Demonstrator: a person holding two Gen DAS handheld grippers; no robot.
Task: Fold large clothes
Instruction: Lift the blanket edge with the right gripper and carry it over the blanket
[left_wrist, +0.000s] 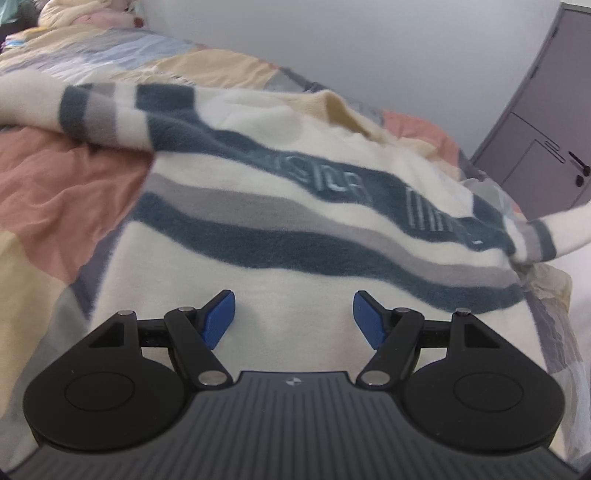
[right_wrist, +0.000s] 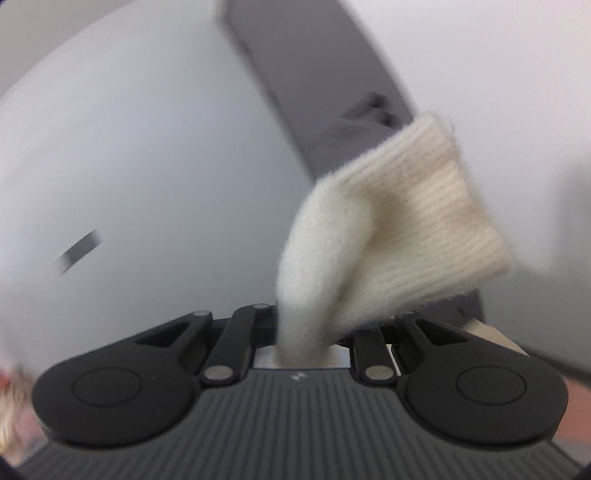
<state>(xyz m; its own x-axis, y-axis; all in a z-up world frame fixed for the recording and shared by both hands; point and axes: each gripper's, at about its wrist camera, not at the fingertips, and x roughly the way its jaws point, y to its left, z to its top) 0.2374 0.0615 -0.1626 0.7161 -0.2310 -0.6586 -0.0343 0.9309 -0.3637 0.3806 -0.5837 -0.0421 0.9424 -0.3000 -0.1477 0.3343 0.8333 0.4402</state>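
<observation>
A cream sweater (left_wrist: 288, 229) with dark blue and grey stripes lies spread on the bed in the left wrist view. My left gripper (left_wrist: 294, 314) hovers over its plain cream lower part, blue pads (left_wrist: 221, 317) wide apart with nothing between them. The sweater's right sleeve (left_wrist: 554, 229) is lifted off the bed and stretches out past the frame's right edge. In the right wrist view my right gripper (right_wrist: 306, 332) is shut on the sleeve's ribbed cream cuff (right_wrist: 406, 229), which sticks up and covers the fingertips. That view is blurred.
A patchwork bedspread (left_wrist: 55, 192) in pink, yellow and grey covers the bed. Piled bedding (left_wrist: 74, 14) lies at the far top left. A grey door (left_wrist: 546, 140) stands at the right beyond the bed, with a white wall (left_wrist: 369, 44) behind.
</observation>
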